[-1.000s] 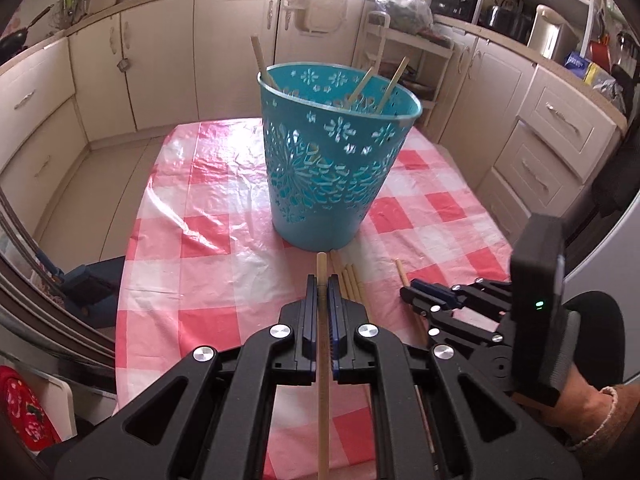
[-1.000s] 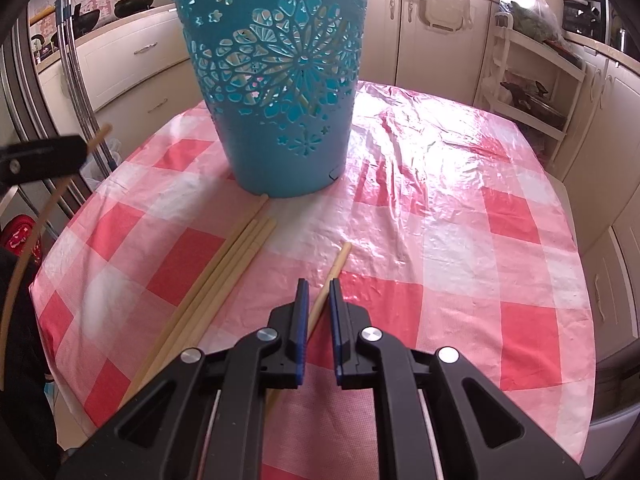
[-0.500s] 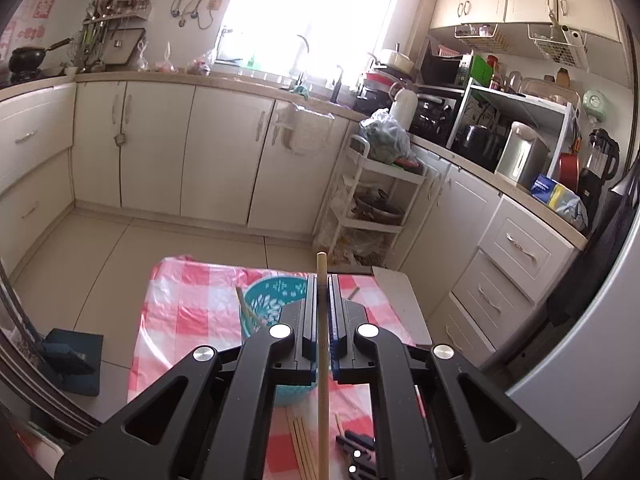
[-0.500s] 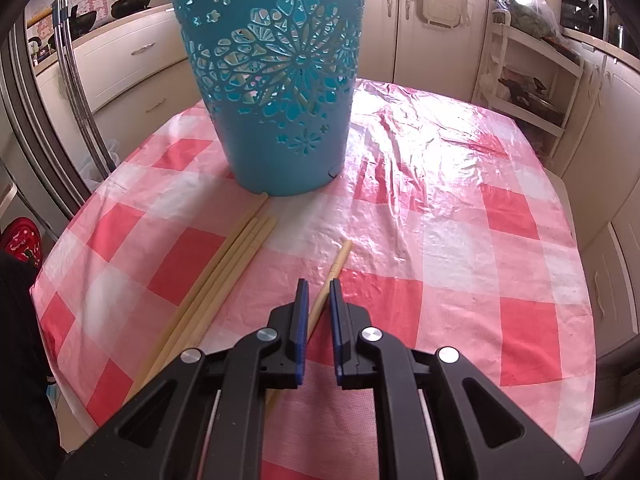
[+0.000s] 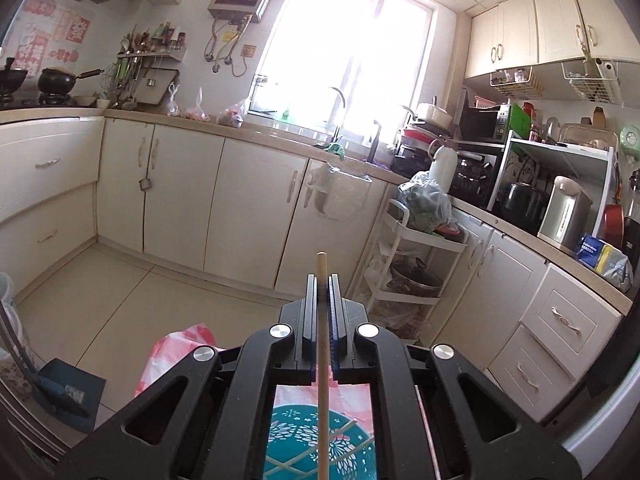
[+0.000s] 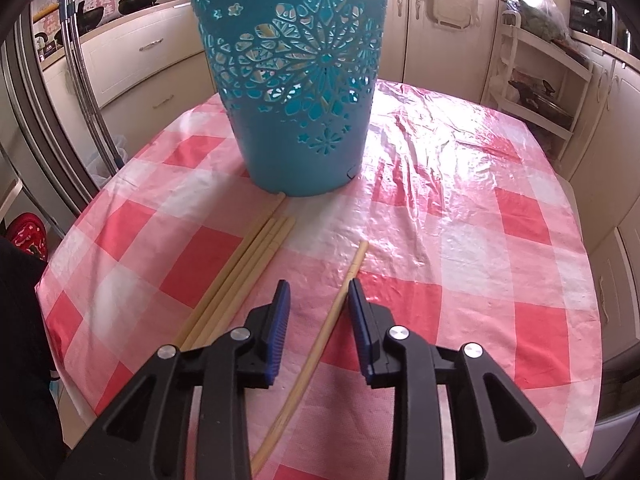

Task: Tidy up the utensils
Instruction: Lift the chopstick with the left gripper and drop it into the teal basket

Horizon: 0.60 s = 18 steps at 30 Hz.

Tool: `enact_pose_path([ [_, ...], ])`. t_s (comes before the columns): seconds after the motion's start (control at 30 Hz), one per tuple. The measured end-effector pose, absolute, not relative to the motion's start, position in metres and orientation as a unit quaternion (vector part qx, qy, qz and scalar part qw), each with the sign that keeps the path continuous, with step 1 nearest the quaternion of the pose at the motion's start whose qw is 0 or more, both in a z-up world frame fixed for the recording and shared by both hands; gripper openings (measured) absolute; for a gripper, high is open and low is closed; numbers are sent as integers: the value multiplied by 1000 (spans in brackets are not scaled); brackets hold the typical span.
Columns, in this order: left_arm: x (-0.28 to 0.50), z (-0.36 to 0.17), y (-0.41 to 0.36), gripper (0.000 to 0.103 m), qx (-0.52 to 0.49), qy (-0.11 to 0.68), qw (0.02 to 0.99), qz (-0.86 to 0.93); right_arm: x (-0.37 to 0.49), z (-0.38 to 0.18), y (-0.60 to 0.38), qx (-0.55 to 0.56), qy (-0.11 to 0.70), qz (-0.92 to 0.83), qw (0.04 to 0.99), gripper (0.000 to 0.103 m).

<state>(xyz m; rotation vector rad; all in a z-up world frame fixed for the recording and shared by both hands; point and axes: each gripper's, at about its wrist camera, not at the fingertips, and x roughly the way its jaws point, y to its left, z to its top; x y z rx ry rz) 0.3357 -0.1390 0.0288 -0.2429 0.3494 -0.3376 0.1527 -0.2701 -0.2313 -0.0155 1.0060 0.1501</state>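
My left gripper is shut on a wooden chopstick, held high above the table. The chopstick runs down toward the open top of the teal cut-out basket seen below between the gripper arms, with other chopsticks lying inside. My right gripper is open, low over the table, its jaws on either side of a single chopstick lying on the checked cloth. A bundle of several chopsticks lies to its left. The teal basket stands upright beyond them.
The table carries a red and white checked plastic cloth. Cream kitchen cabinets and a white trolley stand beyond the table. A refrigerator stands at the left of the right wrist view.
My left gripper rose and tilted up with its chopstick, now above the basket. My right gripper opened from shut; the single chopstick now lies between its jaws.
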Motion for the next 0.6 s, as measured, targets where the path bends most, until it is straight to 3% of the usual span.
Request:
enact_pose_path([
  [0.47,362,-45,-149,5,-83,243,955,-148,155,-231,-273,7,486,75,871,31],
  [0.53,357,-51,-149,7,-65,260,952,-149,156,-231,-275,15,486,78,870,31],
  [0.6,349,-54,-145,16,-52,271,950,-148,156,-230,-281,36,487,84,868,31],
])
